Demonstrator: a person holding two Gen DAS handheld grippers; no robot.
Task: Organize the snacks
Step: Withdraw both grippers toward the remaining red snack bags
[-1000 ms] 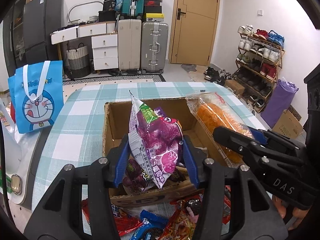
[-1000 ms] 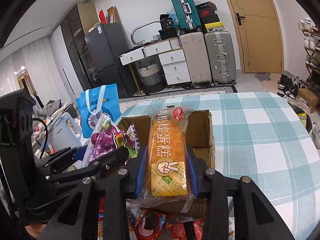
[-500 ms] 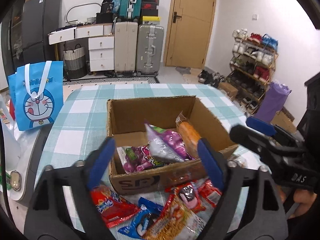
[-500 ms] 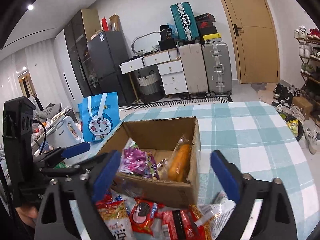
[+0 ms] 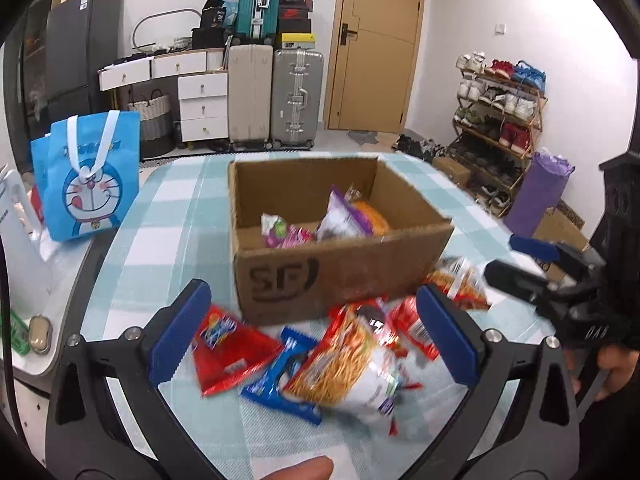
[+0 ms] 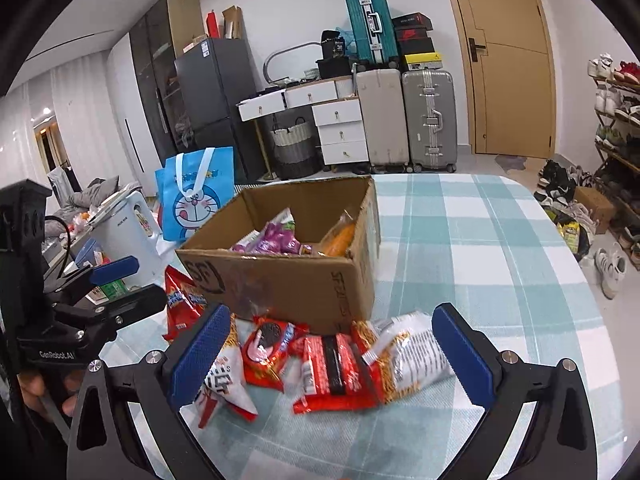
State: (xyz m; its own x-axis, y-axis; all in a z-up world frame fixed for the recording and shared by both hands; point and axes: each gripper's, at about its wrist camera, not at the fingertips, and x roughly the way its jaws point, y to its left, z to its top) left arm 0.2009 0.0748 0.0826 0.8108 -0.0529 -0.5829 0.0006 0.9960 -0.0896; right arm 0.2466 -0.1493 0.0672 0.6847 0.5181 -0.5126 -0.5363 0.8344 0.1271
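Both jaws gape, empty, above snack packets [image 6: 340,368] fronting box [image 5: 340,276].

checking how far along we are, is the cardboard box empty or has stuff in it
Not empty. The open cardboard box holds purple snack bags and an orange pack; more packets lie outside.

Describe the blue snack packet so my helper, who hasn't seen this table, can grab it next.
Start at the open brown cardboard box on the teal-and-white checked tablecloth; loose snack packets lie on the cloth in front of its printed wall. Among them, the flat blue foil packet lies between a red foil packet and an orange-and-white noodle-snack bag. It is the only blue wrapper there.
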